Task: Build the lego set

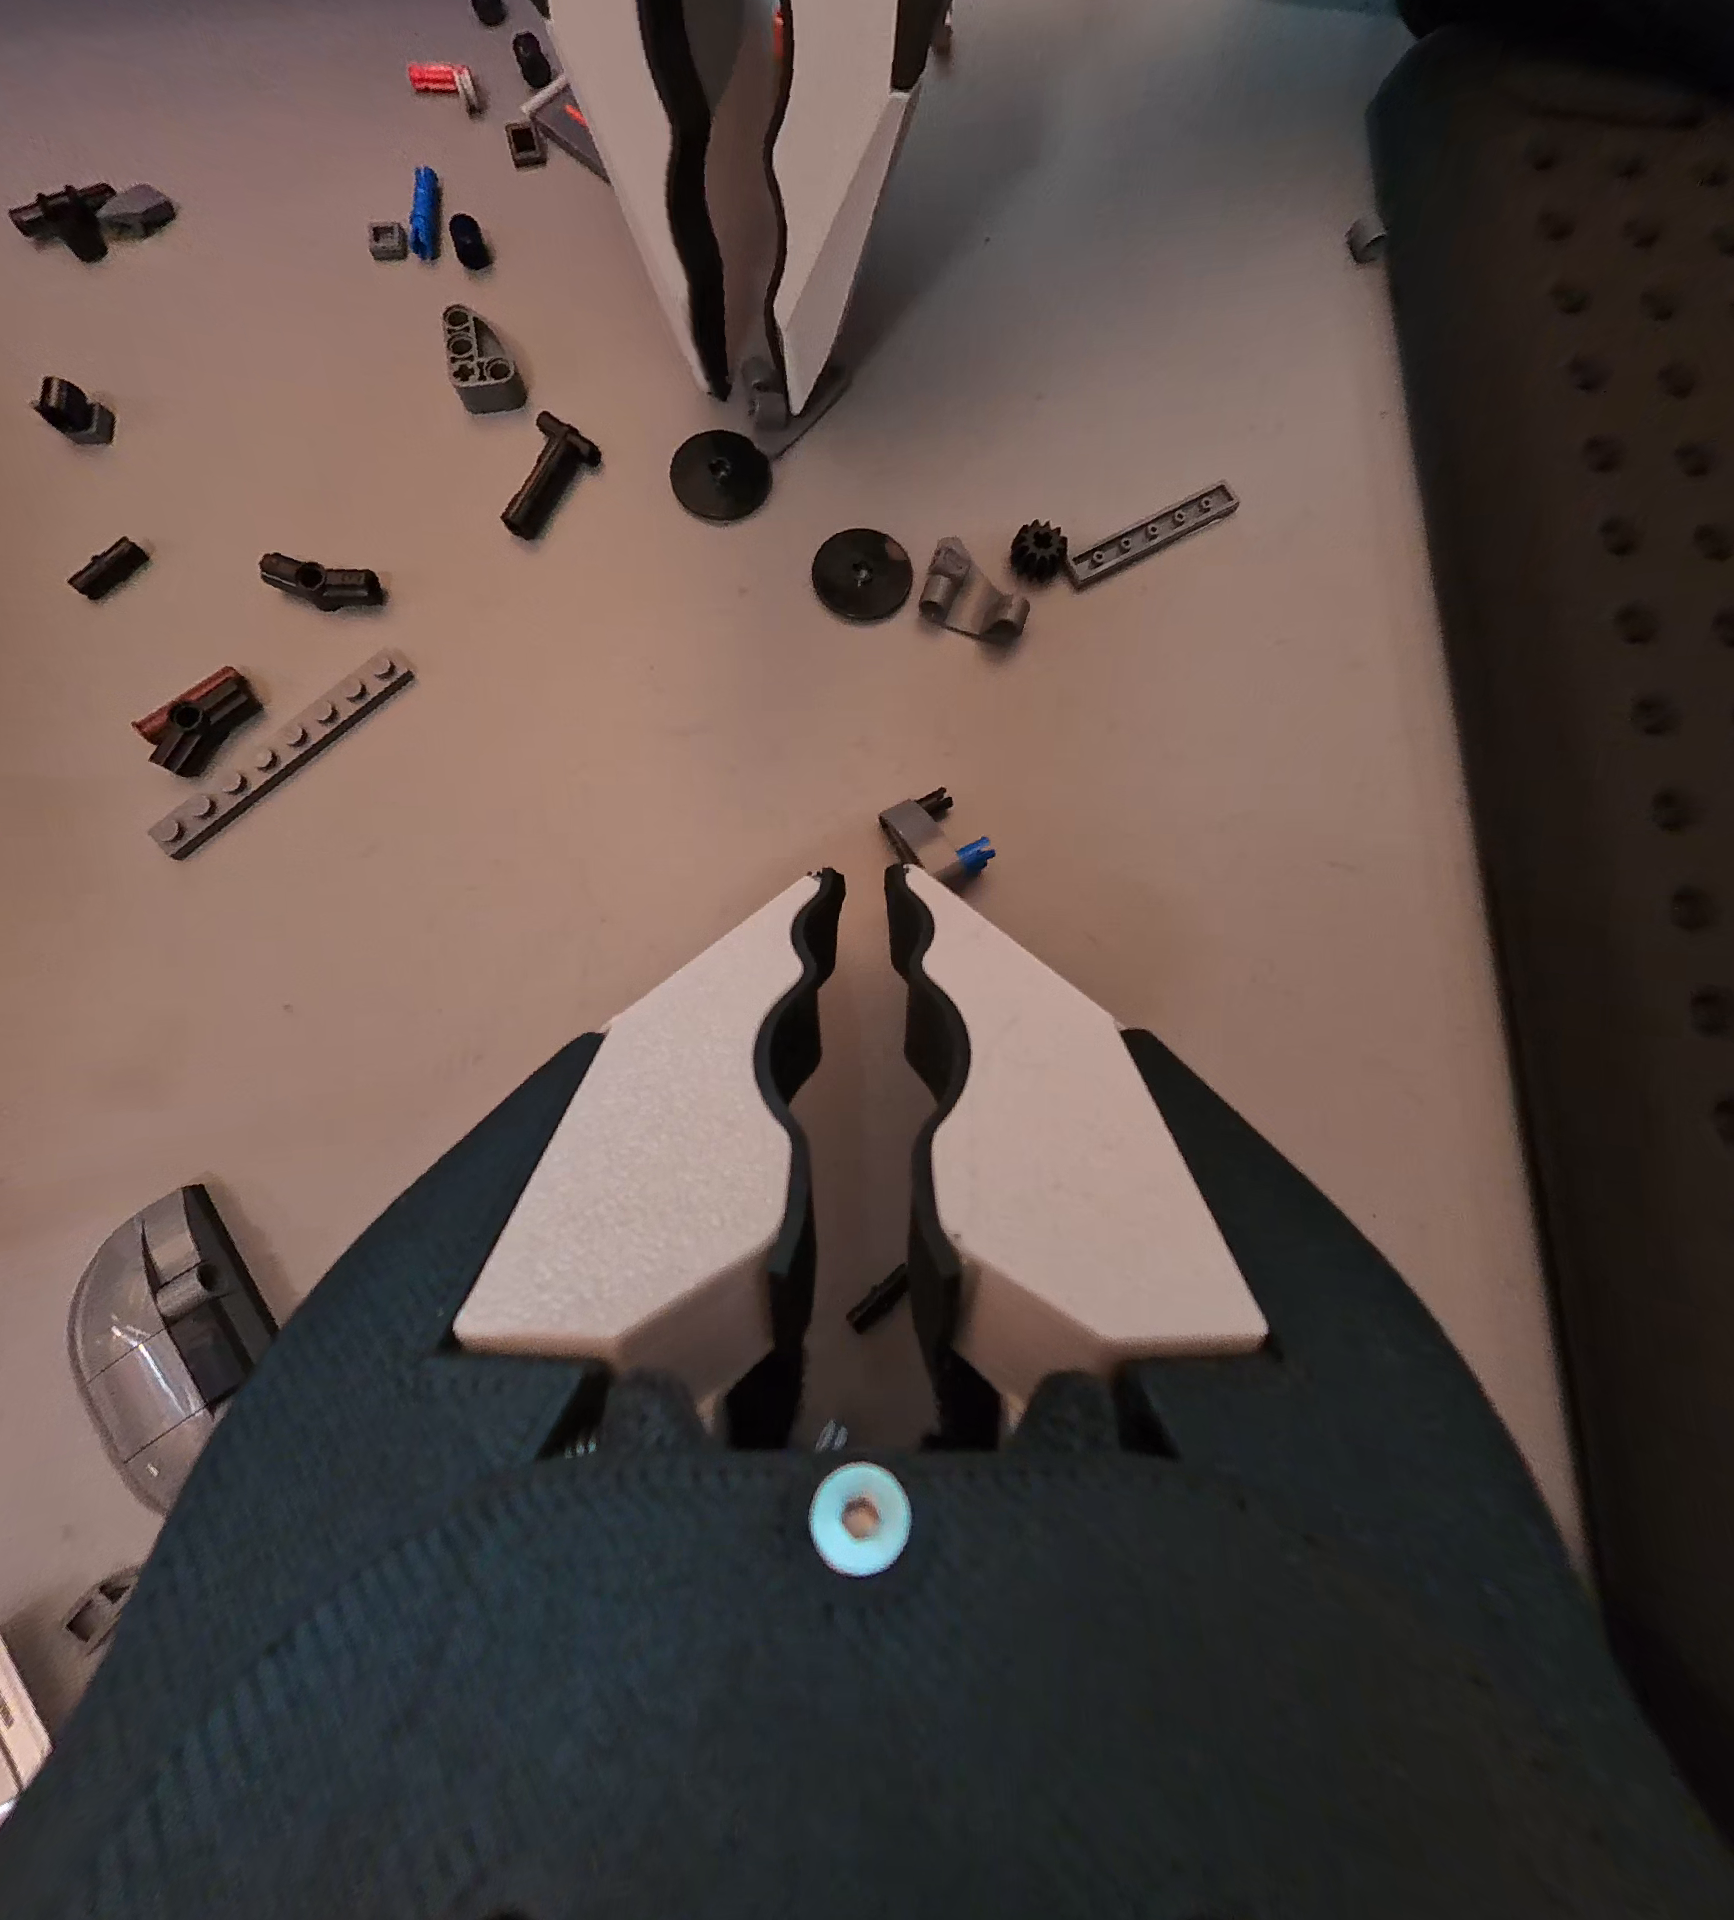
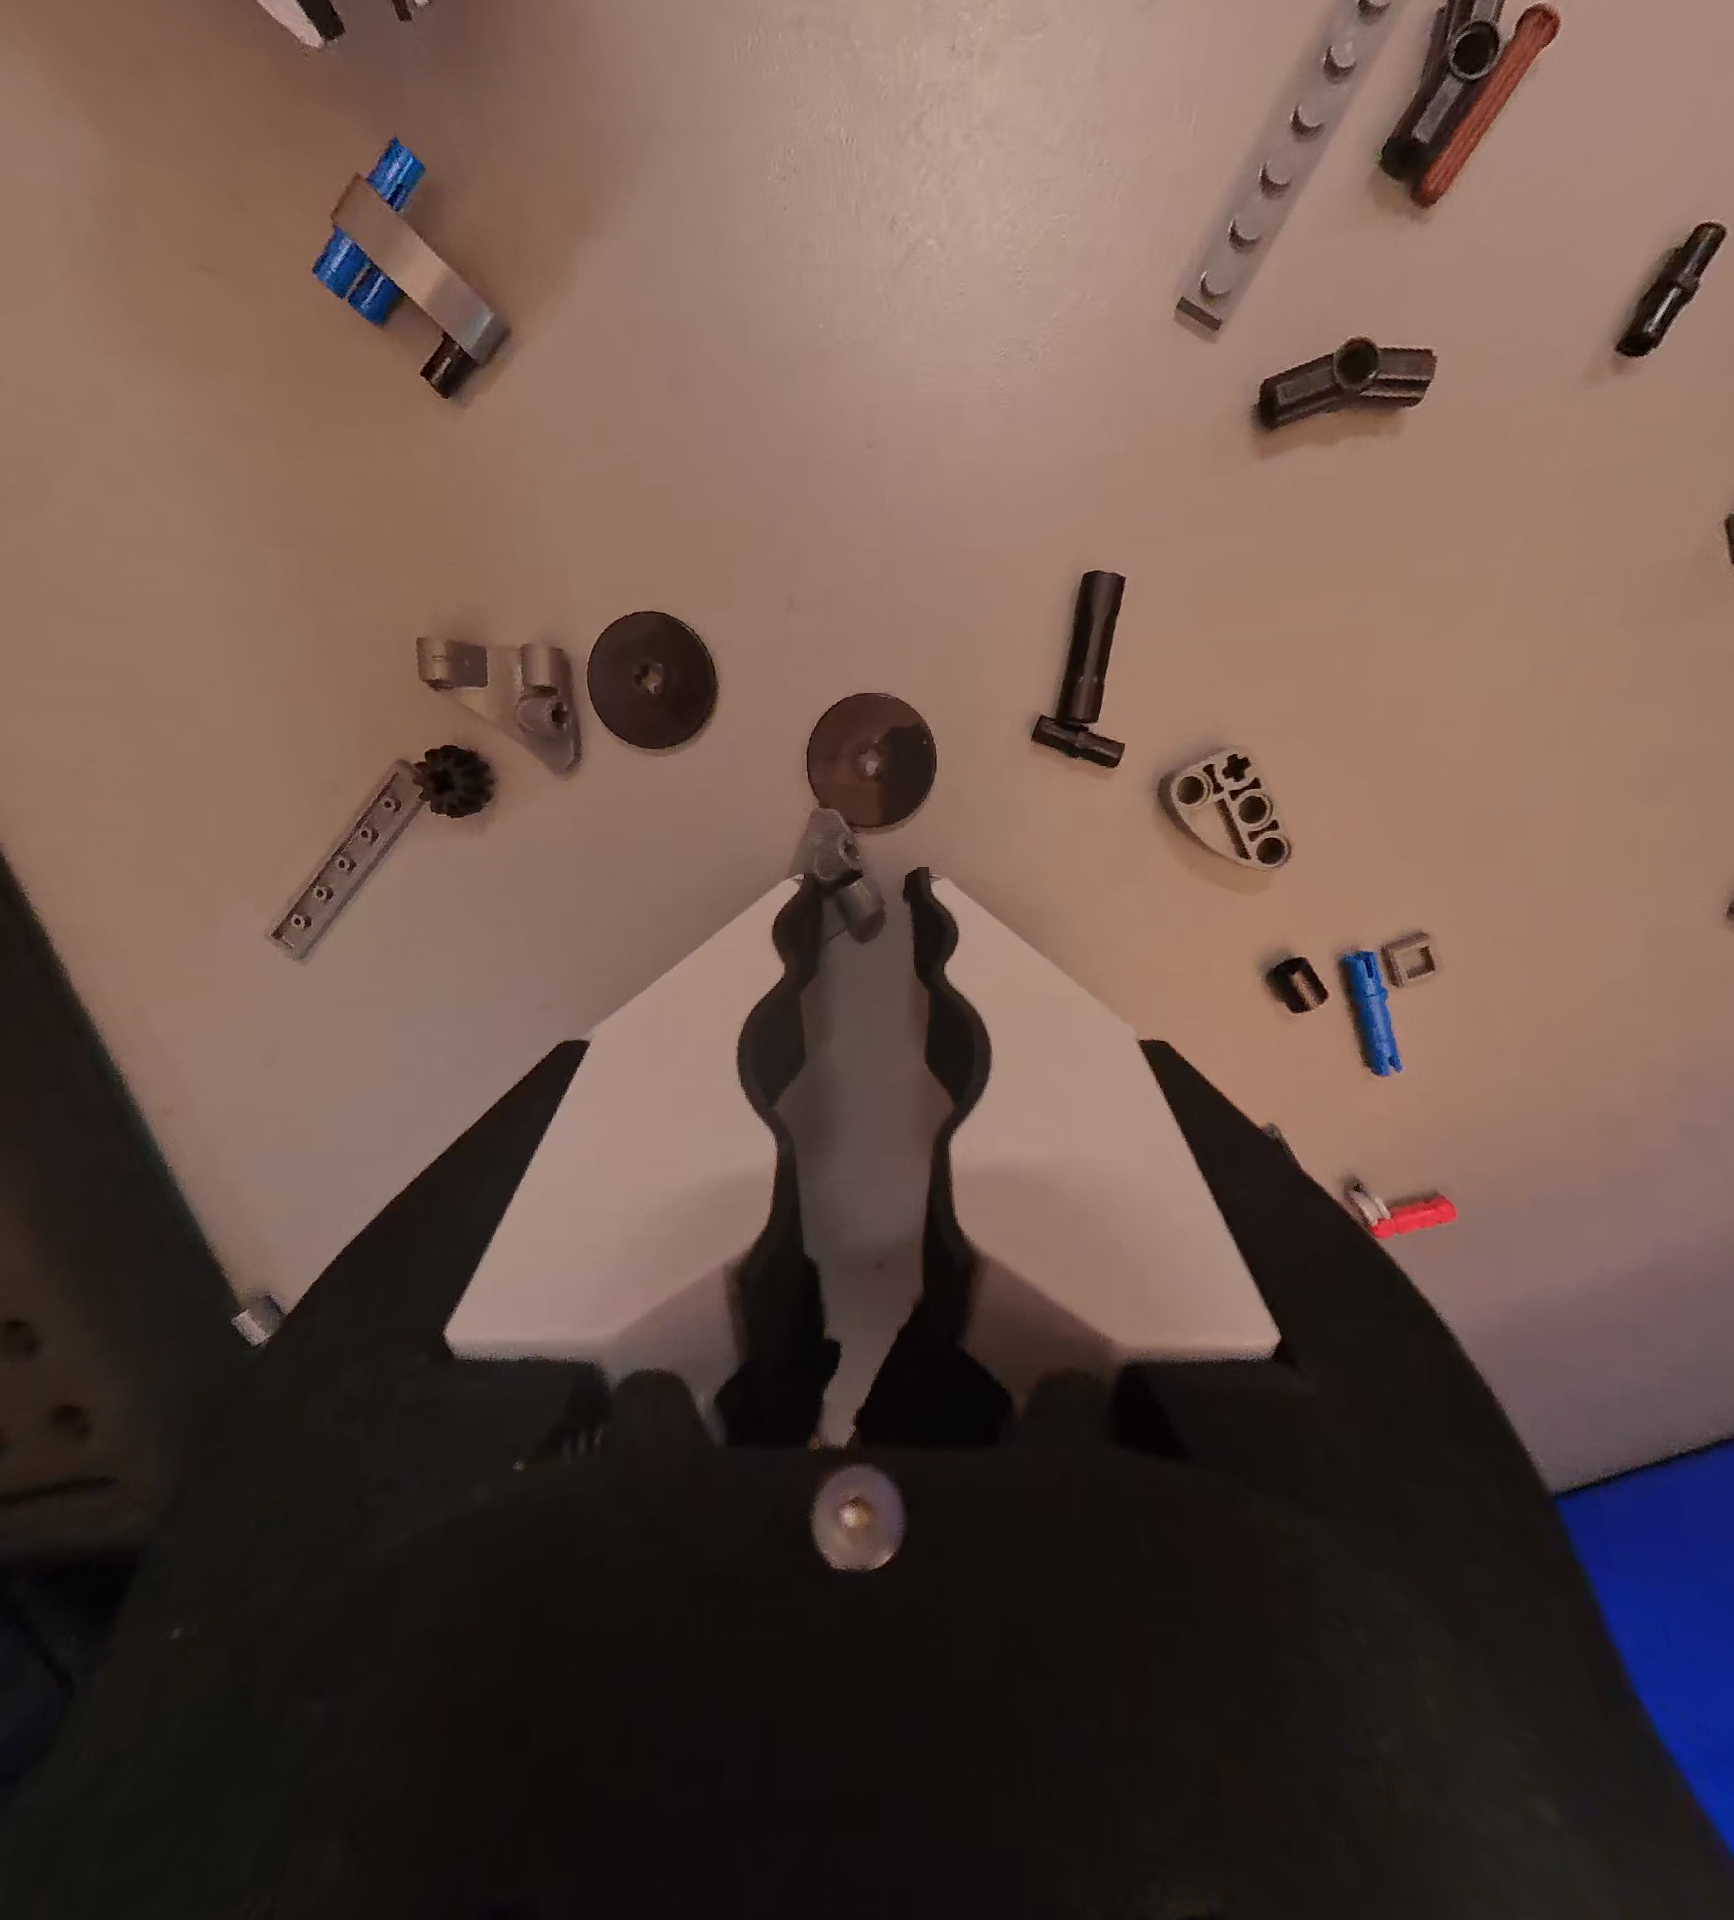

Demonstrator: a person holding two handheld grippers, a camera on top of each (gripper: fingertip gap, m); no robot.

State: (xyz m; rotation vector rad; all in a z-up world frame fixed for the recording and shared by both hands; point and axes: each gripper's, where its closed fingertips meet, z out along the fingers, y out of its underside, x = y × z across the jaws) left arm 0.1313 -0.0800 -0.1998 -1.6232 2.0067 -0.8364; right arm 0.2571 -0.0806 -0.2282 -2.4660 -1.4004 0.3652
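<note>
Most parts lie loose on the tabletop; left claw slightly apart, empty; right claw apart around a grey piece.

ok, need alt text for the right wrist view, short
Right gripper points down at a beige table, jaws apart around a small grey hinge piece at the fingertips, beside a black disc. Loose Lego parts lie scattered around: a second black disc, grey plates, black connectors, blue pins.
</note>
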